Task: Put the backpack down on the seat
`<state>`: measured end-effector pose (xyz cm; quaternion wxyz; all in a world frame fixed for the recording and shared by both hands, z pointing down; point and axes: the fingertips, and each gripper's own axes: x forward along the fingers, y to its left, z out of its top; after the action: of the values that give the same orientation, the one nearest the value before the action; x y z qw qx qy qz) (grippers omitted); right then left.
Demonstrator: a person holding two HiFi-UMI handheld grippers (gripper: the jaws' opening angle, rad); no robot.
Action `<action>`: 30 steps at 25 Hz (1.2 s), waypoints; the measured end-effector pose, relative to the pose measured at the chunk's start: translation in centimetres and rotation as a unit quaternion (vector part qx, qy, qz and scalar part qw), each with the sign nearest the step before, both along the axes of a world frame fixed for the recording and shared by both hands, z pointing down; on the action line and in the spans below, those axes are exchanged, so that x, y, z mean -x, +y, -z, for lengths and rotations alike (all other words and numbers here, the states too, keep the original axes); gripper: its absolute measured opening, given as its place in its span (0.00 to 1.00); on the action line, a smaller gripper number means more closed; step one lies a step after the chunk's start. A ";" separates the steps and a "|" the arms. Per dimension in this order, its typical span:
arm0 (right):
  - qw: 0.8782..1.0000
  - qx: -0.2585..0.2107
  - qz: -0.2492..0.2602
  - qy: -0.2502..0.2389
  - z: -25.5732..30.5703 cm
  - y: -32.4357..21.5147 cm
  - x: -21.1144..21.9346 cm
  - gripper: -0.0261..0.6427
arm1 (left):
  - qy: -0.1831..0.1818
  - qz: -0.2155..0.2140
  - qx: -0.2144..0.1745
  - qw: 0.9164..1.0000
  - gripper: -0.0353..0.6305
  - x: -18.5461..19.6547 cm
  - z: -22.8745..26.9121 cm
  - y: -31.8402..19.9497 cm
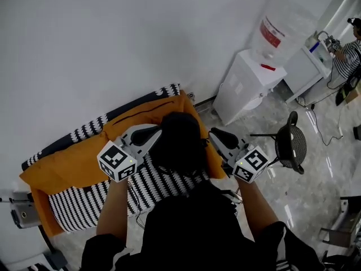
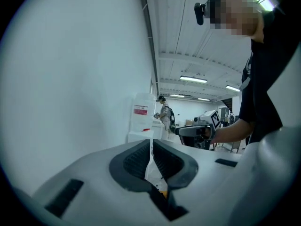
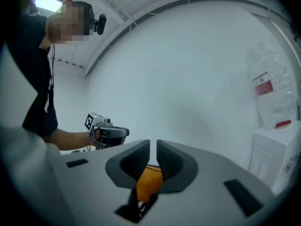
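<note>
A black backpack (image 1: 177, 140) rests on the seat (image 1: 67, 165), an orange chair with a black-and-white striped cushion (image 1: 163, 185) against the white wall. My left gripper (image 1: 157, 131) sits just left of the backpack and my right gripper (image 1: 213, 133) just right of it, both at its sides. In the left gripper view the left gripper (image 2: 151, 142) has its jaws drawn nearly together with only a thin slit and nothing between them. The right gripper (image 3: 153, 142) looks the same, with orange seat fabric (image 3: 149, 182) showing below its jaws.
A white water dispenser (image 1: 248, 83) with a bottle (image 1: 276, 33) stands to the right of the seat. A black round stool (image 1: 291, 143) is on the floor nearby. A person in a striped shirt (image 1: 347, 55) stands at the far right. A grey device (image 1: 22, 210) sits at the left.
</note>
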<state>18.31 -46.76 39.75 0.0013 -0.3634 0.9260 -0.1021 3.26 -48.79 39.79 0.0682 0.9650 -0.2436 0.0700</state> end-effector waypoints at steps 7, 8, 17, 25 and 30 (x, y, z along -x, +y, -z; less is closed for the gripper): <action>0.996 -0.061 0.058 0.002 4.2 4.6 -0.1 0.09 | 0.024 0.016 -0.044 0.999 0.09 -1.0 4.9 3.8; 0.995 -0.068 0.067 0.008 4.3 5.2 -0.2 0.09 | 0.026 0.020 -0.047 0.998 0.09 -1.3 5.3 4.4; 0.989 -0.091 0.120 0.008 6.5 11.8 -4.4 0.08 | 0.044 0.046 -0.073 0.995 0.09 -5.6 7.6 11.5; 0.985 -0.084 0.146 -0.018 7.7 19.3 -7.9 0.08 | 0.022 0.066 -0.108 0.992 0.09 -10.3 7.8 19.4; 0.981 -0.089 0.166 -0.041 8.0 24.1 -9.0 0.08 | -0.010 0.084 -0.110 0.990 0.09 -11.8 7.2 23.7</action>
<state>27.34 -22.66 31.73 0.0552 -0.1989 0.9779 -0.0328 15.08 -25.10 32.62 -0.0354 0.9418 -0.3310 0.0463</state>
